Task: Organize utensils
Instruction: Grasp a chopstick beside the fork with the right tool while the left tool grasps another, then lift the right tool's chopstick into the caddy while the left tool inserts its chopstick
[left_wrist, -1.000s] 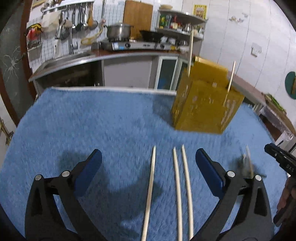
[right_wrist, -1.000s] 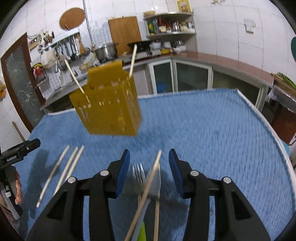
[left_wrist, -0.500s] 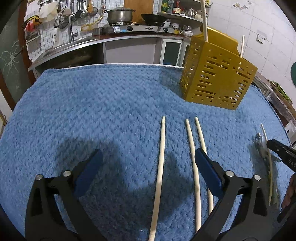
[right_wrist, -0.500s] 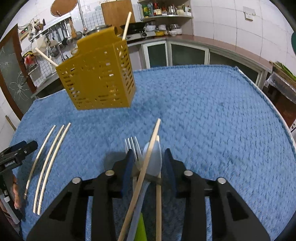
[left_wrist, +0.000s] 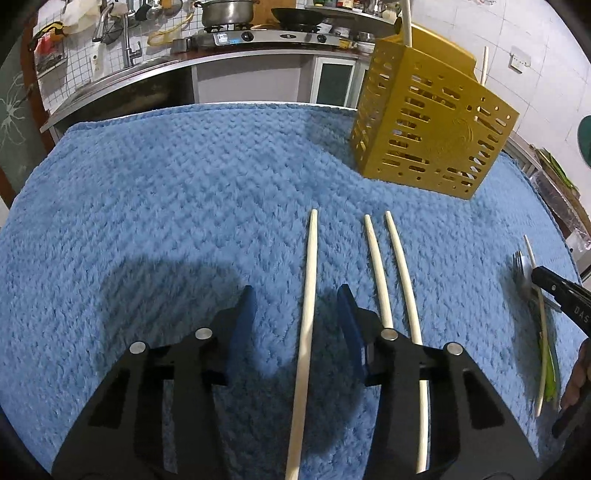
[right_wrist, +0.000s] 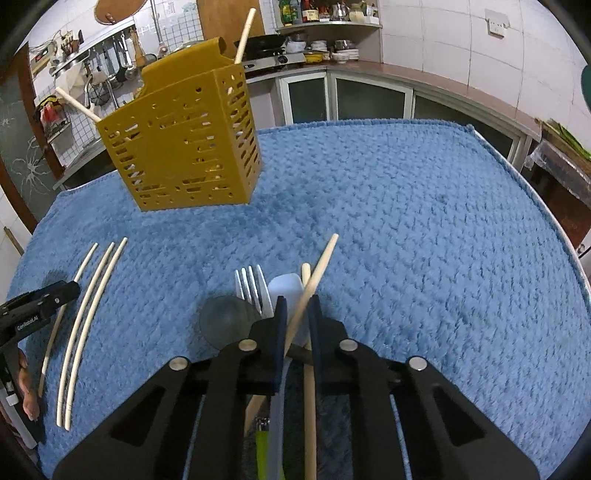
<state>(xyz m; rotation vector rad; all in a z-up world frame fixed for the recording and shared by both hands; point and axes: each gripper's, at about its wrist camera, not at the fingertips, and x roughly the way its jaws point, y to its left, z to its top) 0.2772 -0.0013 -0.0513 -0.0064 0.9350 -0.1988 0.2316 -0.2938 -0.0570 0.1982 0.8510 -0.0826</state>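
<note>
On the body of the left gripper (right_wrist: 74, 290), seen from the right wrist view at 9 o'clock, small white lettering reads roughly "GenRobot.AI"; the right gripper's arm in the left wrist view shows only the letters "DAS".

A blue towel (left_wrist: 166, 206) covers the worktop. On it stands 1 yellow slotted utensil caddy (left_wrist: 428, 133) at 1 o'clock, with 2 chopsticks poking out of its top. 3 loose chopsticks (left_wrist: 375, 266) lie side by side in front of the left gripper (left_wrist: 295, 306). Its jaws are closing, with the leftmost chopstick (left_wrist: 308, 295) between the blue pads, not yet pinched.

The right gripper (right_wrist: 295, 308) is closing its jaws on a slanted chopstick (right_wrist: 319, 266) that crosses 1 fork (right_wrist: 251, 282), 1 pale spoon (right_wrist: 286, 288) and another chopstick (right_wrist: 306, 271). A dark round spoon bowl (right_wrist: 225, 321) lies at 10 o'clock of the jaws.
</note>
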